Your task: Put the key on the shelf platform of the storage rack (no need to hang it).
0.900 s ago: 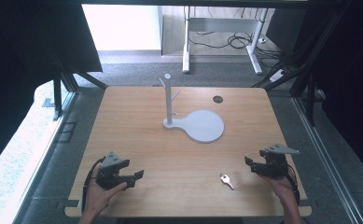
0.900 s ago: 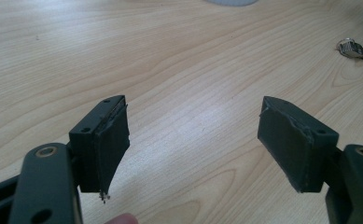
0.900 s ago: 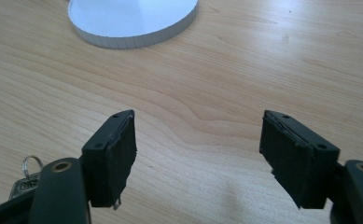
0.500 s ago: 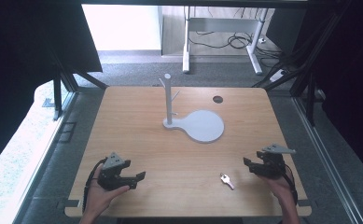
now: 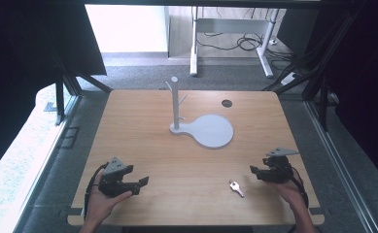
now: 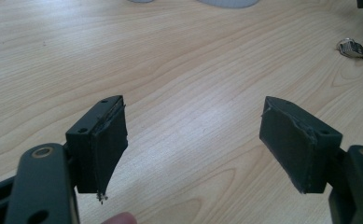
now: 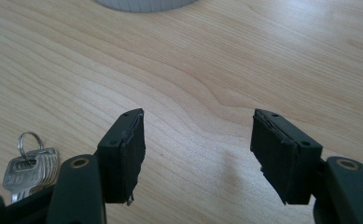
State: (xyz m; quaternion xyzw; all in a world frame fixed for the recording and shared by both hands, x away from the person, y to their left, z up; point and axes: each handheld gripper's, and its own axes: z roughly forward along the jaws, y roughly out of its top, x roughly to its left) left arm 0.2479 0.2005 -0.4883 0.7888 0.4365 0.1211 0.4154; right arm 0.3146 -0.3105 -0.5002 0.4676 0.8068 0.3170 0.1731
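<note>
Jaws stand wide and empty on the left gripper (image 5: 143,181), low over the table (image 5: 186,145), perhaps readied. Ahead of them, well apart, lies the bunch of keys (image 5: 235,187), just beside the right gripper (image 5: 252,169), equally wide, seemingly poised to pick them up.

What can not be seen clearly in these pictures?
- Silver bunch of keys on a ring: the right gripper view's own left jaw covers its lower part; in the high view it is too small to count.
- Grey round-based stand with an upright peg post: the top edge of both gripper views cuts off all but its base rim.
</note>
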